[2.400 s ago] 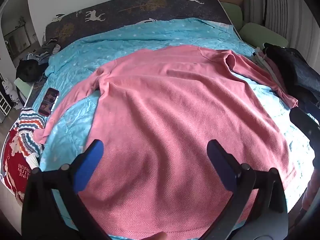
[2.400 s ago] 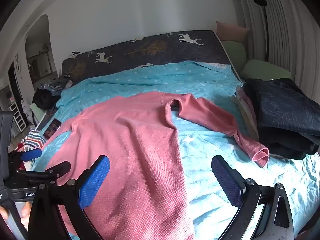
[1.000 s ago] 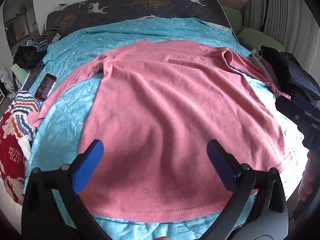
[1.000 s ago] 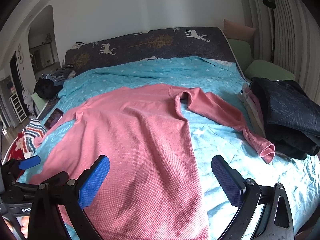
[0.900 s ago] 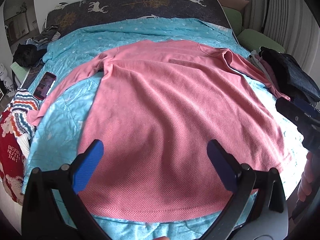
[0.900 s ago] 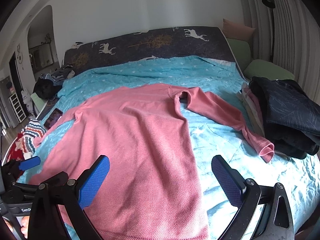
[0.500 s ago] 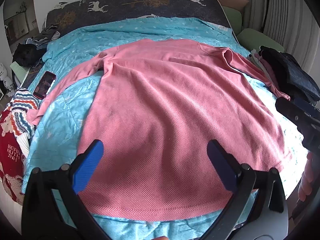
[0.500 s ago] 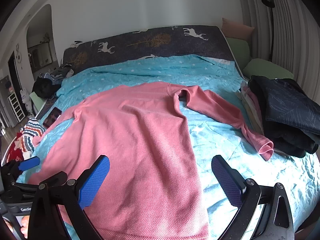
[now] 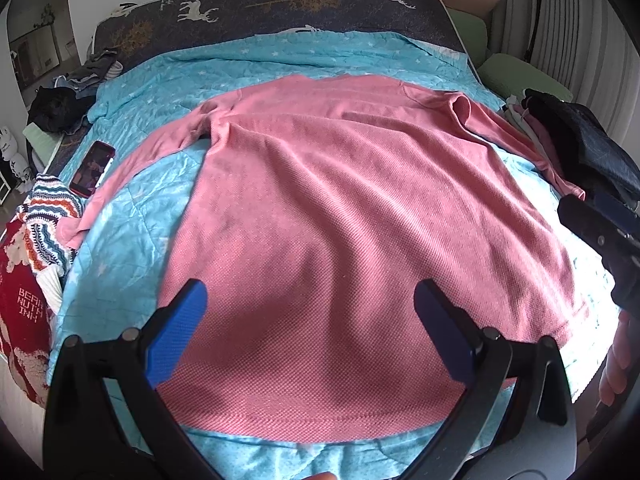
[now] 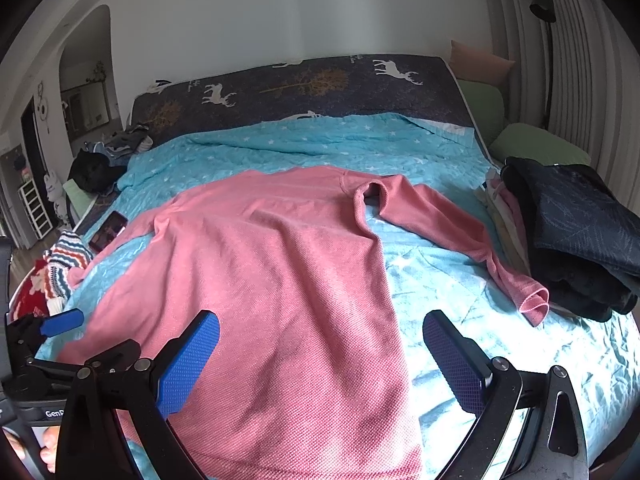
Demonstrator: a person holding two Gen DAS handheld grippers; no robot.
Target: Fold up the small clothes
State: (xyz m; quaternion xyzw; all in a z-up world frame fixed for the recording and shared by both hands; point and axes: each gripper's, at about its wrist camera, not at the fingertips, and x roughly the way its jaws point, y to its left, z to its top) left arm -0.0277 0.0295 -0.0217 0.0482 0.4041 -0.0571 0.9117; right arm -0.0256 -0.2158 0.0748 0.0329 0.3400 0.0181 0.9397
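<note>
We found the pink long-sleeved shirt (image 9: 344, 216) spread flat on the turquoise bedspread (image 10: 436, 280), sleeves out toward ten and two o'clock, with the left gripper (image 9: 310, 320) and right gripper (image 10: 320, 354) both released, empty, above its hem.

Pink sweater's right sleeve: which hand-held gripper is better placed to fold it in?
Probably the right hand-held gripper: its view shows the right sleeve of the pink sweater ahead on its side. The left hand-held gripper faces the hem.
</note>
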